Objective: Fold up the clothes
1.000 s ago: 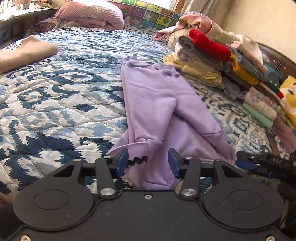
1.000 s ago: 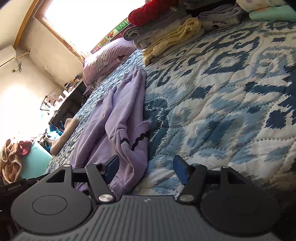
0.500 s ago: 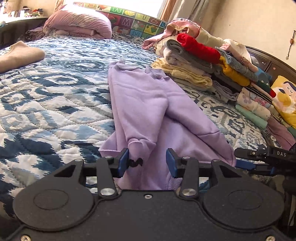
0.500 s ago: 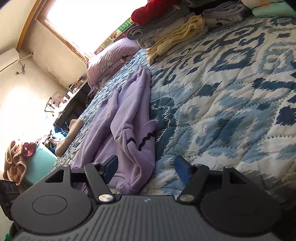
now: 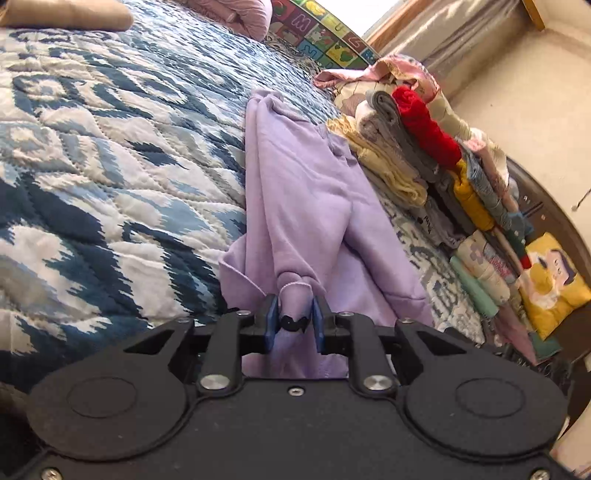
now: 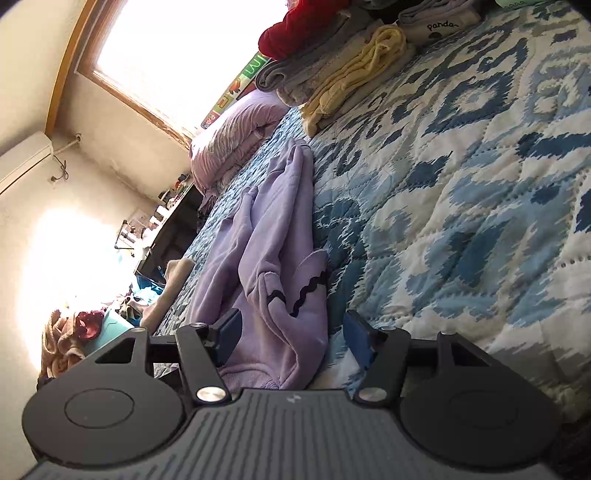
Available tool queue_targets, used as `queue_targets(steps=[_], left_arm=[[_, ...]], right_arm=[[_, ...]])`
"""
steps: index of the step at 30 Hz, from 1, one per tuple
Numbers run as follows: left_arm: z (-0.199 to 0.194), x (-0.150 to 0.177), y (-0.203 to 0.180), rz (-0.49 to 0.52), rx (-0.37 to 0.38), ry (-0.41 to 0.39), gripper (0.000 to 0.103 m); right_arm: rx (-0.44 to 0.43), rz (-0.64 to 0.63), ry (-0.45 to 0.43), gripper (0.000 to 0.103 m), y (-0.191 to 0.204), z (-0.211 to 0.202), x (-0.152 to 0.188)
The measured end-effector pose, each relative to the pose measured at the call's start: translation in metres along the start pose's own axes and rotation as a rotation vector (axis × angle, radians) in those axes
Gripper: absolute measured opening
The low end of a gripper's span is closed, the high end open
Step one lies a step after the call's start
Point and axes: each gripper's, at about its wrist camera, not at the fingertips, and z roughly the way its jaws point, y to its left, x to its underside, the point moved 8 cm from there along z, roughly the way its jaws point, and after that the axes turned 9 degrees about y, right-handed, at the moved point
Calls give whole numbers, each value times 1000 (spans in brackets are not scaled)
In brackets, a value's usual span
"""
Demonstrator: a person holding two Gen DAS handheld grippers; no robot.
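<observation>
Lilac trousers (image 5: pixel 306 192) with black wavy trim lie lengthwise on the blue-and-white quilt (image 5: pixel 92 166). My left gripper (image 5: pixel 294 321) is shut on one lilac leg cuff at the near end, the cloth bunched between its blue pads. In the right wrist view the trousers (image 6: pixel 266 258) run away from me. My right gripper (image 6: pixel 291 338) is open, its jaws on either side of the other leg cuff, which lies on the quilt (image 6: pixel 461 203).
Stacks of folded clothes (image 5: pixel 424 158) line the right side of the bed, with a yellow cushion (image 5: pixel 554 284) beyond. A pink pillow (image 6: pixel 236 140) lies at the far end, a tan garment (image 5: pixel 62 14) at far left. A window (image 6: pixel 184 48) is behind.
My left gripper has closed on the leg cuff and tilted. My right gripper has moved closer, so the other cuff now sits between its open jaws.
</observation>
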Motion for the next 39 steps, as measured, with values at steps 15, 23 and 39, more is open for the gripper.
queue_targets(steps=[15, 23, 39], left_arm=[[6, 8, -20, 181, -148, 50, 45], [6, 11, -16, 203, -149, 16, 32], [23, 12, 31, -305, 97, 22, 12]], right_arm=[[114, -307, 46, 54, 31, 24, 2], [263, -550, -12, 28, 51, 20, 9], [-72, 41, 62, 9, 2, 42, -8]])
